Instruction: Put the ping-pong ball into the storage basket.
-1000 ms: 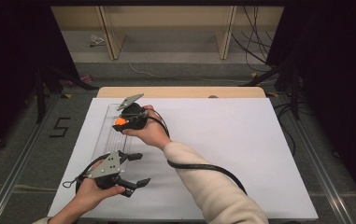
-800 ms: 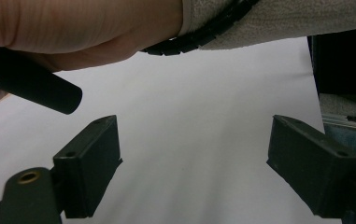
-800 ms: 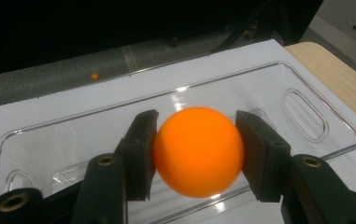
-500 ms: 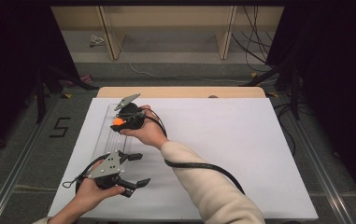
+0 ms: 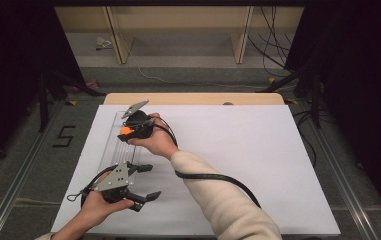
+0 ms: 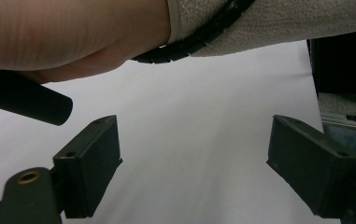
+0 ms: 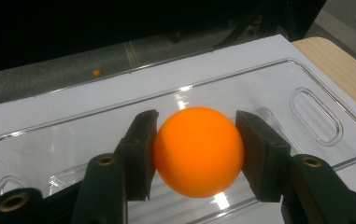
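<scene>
**Orange ball held over the clear tray**

Your right gripper (image 7: 196, 158) has its two jaws pressed on the sides of the orange ball (image 7: 198, 151), one pad on each side, so the ball is held firmly between them. In the high view you see this gripper (image 5: 128, 131) near the far left corner of the desk (image 5: 278, 150), with the ball (image 5: 125, 131) as a small orange spot at its tip. The ball is above the clear plastic tray (image 7: 278, 79), which lies on the white surface along the left edge of the desk. I cannot tell if the ball touches the tray floor.

Your left gripper (image 5: 145, 181) is near the near left corner of the desk, just beside the near end of the tray (image 5: 109, 150). Its jaws stand wide apart with nothing between them; in the left gripper view you see only white surface there, and your right forearm crosses above.
</scene>
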Demonstrator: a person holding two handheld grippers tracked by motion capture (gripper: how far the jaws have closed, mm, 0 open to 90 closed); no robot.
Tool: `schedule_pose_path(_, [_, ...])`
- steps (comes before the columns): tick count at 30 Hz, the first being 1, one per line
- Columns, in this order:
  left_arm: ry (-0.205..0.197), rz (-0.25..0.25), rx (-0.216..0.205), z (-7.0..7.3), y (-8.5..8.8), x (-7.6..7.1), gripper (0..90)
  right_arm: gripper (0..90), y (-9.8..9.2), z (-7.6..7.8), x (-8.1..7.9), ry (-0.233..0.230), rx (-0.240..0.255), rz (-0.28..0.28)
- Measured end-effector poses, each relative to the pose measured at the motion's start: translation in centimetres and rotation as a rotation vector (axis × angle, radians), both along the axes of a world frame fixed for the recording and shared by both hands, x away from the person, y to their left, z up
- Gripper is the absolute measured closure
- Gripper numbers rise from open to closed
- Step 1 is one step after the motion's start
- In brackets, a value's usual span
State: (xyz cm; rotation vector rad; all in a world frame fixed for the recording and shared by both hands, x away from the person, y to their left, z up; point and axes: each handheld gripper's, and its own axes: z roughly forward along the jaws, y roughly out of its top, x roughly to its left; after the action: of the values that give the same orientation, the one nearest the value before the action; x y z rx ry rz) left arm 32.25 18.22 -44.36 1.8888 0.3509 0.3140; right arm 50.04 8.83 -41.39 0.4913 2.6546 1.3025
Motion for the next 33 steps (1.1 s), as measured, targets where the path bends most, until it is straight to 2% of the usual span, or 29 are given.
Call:
schedule_pose_path(18, [-0.001,-0.003,0.001,0.0,0.0,0.0,16.5,51.1,0.8,-0.5,0.0,0.010,-0.012,0.005])
schedule_pose_path(33, [-0.001,-0.005,0.002,0.0,0.0,0.0,16.5,51.1,0.7,-1.1,0.2,0.024,-0.028,0.001])
